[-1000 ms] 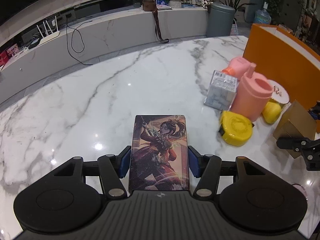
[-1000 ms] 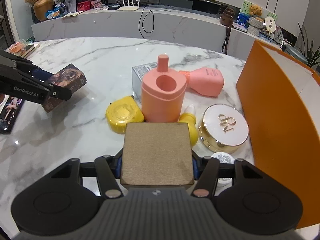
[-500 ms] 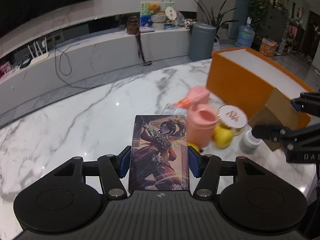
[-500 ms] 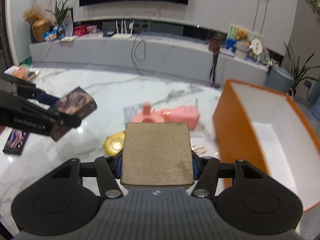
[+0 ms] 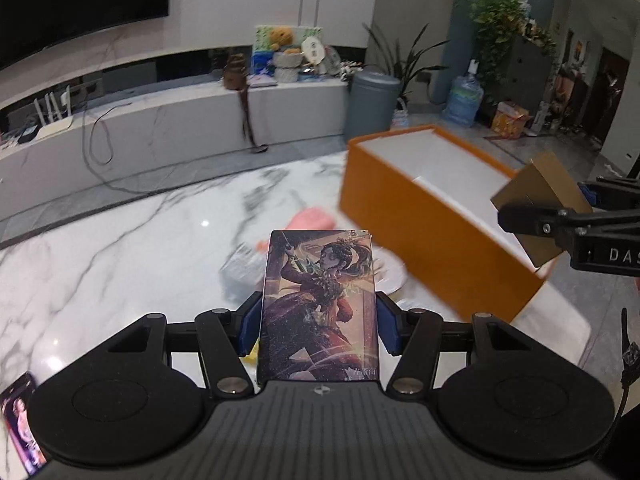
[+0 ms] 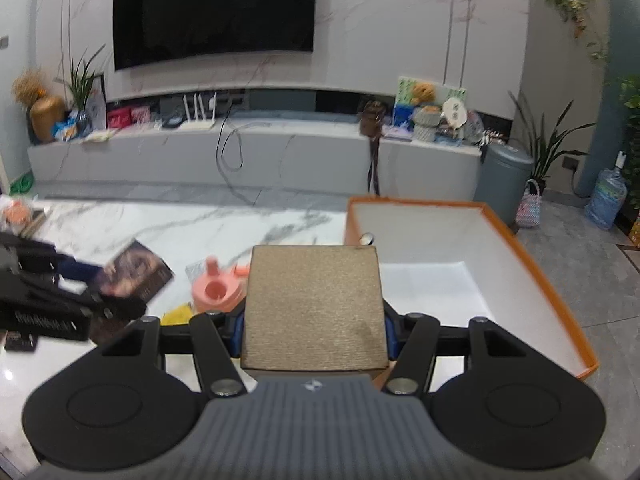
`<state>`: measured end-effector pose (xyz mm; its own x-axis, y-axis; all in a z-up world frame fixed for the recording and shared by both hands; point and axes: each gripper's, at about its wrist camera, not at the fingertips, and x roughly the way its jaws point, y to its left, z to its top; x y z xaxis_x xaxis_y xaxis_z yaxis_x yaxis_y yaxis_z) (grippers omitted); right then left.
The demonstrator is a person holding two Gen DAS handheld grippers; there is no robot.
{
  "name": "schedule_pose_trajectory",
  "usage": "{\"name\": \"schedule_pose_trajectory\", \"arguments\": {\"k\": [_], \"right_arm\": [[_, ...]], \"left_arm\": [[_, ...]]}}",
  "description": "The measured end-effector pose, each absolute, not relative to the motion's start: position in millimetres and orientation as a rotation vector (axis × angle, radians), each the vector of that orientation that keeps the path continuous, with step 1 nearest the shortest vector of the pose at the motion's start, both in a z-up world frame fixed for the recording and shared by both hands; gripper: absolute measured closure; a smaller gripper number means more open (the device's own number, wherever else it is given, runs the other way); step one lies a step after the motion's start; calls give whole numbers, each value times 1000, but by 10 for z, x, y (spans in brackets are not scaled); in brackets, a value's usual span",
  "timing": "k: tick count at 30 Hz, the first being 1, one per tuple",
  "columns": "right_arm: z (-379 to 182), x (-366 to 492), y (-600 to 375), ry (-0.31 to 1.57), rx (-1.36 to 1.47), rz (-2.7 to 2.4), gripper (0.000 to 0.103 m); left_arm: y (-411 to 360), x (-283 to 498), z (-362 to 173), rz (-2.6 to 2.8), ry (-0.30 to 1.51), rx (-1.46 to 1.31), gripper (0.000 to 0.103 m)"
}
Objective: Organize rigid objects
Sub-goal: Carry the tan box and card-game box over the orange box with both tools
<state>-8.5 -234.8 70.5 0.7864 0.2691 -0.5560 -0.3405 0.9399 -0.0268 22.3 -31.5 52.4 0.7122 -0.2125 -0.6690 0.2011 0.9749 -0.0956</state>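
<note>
Television (image 6: 212,10) shows only rightward; card (image 5: 18,428) on table only leftward.

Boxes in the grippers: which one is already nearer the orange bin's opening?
The plain brown box in the right gripper: it sits at the orange bin rim. The illustrated box, in the left gripper, is short of the bin.

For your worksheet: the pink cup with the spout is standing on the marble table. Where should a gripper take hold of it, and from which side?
Grip the pink cup across its body, coming from above: it seems upright with its mouth open upward, and neighbours crowd its sides.
</note>
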Motion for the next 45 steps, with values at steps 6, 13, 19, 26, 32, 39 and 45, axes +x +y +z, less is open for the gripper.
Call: {"name": "schedule_pose_trajectory", "arguments": {"k": [6,13,19,26,32,39,45], "right_arm": [[955,-102,-2635,551,-110,319,44],[1049,29,-3001,590,-91,266,44],[1109,344,-3276,604,-42,219,44],[908,620,-3617,656,12,217,44],[667,719,-3763,706,10,204,44],[539,790,-3759,744,-35,227,44],[318,856,-3730,797,-125,251,44]], "left_arm": [[-722,349,773,-271,700,5,37],[-1154,504,935,-305,682,62,37],[-1465,676,970,-312,676,93,37],[-1749,837,978,-326,692,111,37],[-1940,983,893,-347,713,154,37],[-2121,1080,728,-371,759,193,37],[-2247,1208,561,-389,805,203,37]]}}
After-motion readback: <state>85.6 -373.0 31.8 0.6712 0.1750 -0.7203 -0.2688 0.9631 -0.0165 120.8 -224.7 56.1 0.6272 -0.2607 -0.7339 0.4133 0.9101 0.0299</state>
